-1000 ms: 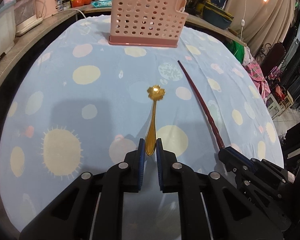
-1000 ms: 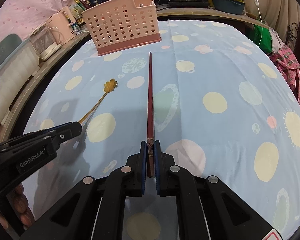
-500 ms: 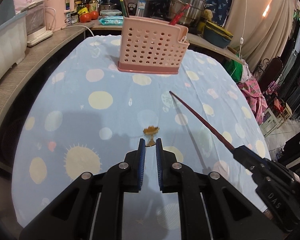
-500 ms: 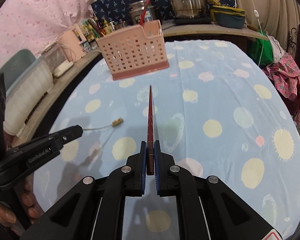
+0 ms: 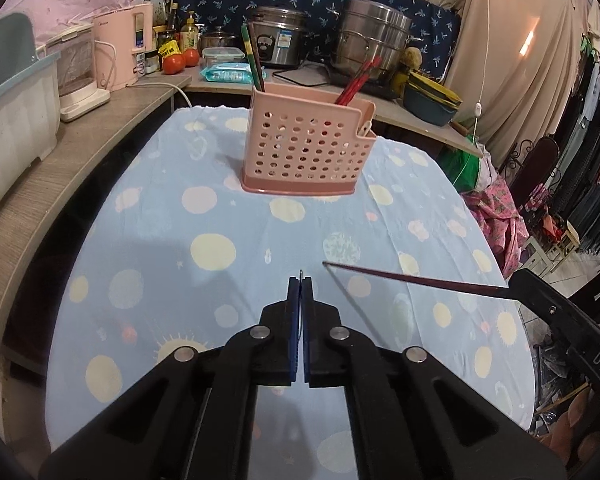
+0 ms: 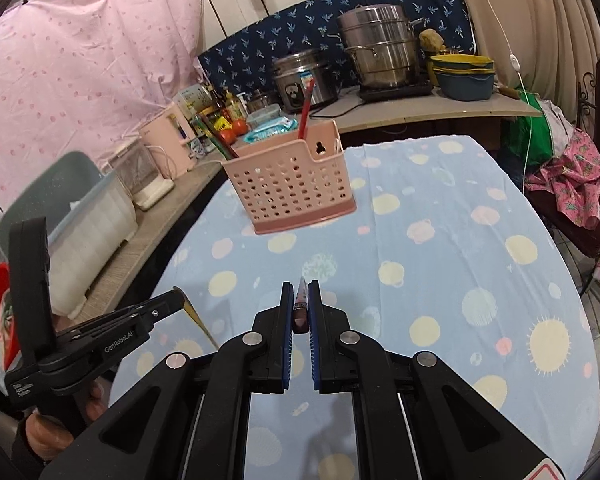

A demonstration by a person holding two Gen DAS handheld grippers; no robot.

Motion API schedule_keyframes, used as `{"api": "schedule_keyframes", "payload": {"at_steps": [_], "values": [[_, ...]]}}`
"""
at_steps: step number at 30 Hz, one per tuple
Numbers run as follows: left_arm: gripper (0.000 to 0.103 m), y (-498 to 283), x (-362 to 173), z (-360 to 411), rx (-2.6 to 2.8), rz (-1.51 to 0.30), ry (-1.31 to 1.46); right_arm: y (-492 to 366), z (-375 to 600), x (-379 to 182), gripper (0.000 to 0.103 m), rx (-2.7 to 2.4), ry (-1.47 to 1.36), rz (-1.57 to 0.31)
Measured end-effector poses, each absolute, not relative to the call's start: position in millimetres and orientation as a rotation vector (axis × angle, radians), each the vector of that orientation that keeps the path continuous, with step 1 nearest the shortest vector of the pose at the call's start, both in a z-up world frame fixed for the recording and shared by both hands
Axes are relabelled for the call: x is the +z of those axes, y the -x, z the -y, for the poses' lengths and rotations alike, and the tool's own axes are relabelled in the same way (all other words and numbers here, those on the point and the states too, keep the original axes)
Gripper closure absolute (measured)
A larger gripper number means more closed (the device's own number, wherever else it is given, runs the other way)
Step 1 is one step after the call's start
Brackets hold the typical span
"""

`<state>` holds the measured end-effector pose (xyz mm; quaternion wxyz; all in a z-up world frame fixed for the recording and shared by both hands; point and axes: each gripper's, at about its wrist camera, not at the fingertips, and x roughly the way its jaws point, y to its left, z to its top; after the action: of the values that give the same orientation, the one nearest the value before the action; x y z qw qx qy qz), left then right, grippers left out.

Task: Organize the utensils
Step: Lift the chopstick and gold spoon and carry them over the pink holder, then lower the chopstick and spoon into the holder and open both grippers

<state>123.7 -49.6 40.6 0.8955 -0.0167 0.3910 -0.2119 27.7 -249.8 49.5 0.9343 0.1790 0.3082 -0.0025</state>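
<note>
My left gripper [image 5: 300,280] closes its jaws tight on a gold spoon [image 5: 301,273], of which only a thin edge shows past the tips. From the right wrist view that spoon [image 6: 194,314] hangs slanting down from the left gripper [image 6: 176,296], above the cloth. My right gripper [image 6: 301,288] is shut on a dark red chopstick [image 6: 301,304], seen almost end-on. In the left wrist view the chopstick [image 5: 412,280] juts left from the right gripper [image 5: 516,292], off the table. A pink perforated utensil basket [image 5: 306,152] stands upright at the far end, with red and green chopsticks in it.
The table wears a light blue spotted cloth [image 5: 204,248]. A wooden counter [image 5: 80,148] runs along the left and back, with a white bin [image 5: 12,112], a pink kettle [image 5: 120,48], a rice cooker [image 5: 280,36] and steel pots [image 5: 372,36]. Clothes hang at the right.
Both grippers have risen from the cloth, lifting the spoon and the chopstick off it. The left jaws have pressed closer together. The views now look more level, toward the basket.
</note>
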Motion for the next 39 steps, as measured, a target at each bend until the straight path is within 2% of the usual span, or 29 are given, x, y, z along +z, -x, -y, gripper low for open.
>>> {"api": "schedule_keyframes", "payload": {"at_steps": [13, 39], "values": [[0.102, -140.6, 65.9, 51.0, -0.454, -0.784, 0.035, -42.0, 254.2, 74.9, 0.096, 0.022, -0.378, -0.585], [0.102, -248.3, 186.2, 72.7, -0.472, -0.531, 0.092, -165.3, 303.3, 216.2, 0.096, 0.000, -0.382, -0.259]]}}
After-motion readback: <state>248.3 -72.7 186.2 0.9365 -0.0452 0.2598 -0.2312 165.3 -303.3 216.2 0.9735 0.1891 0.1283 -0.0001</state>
